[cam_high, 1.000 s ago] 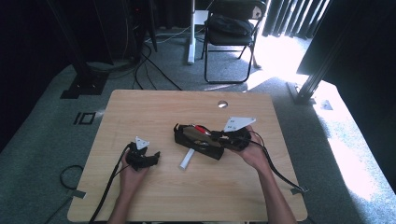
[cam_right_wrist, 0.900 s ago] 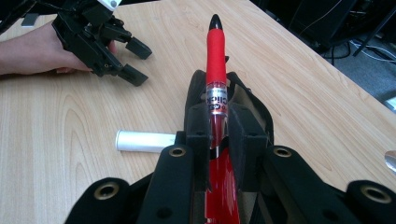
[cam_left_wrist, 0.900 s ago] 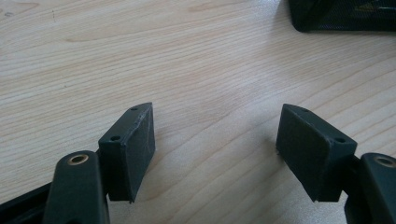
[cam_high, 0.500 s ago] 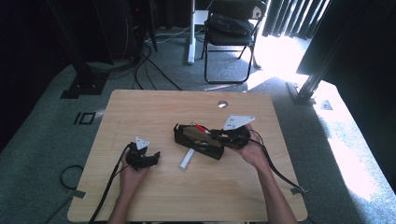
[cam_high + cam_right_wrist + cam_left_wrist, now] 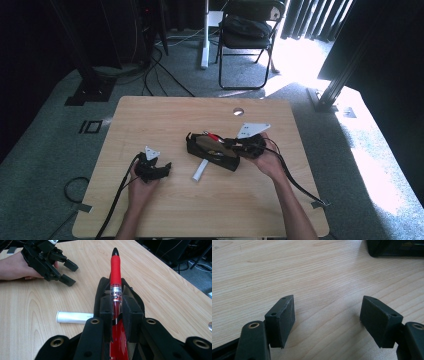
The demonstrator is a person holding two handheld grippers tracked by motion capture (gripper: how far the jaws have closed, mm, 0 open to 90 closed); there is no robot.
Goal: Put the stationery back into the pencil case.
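Red pen (image 5: 115,277) clamped between the right tongs (image 5: 121,315), long axis running straight out along the jaws, black tip forward, right over the black pouch (image 5: 212,150) at mid-counter (image 5: 165,115). Left tongs (image 5: 165,170) spread apart, empty, resting well off to the left. White tube (image 5: 75,317) lying crosswise just beside the pouch.
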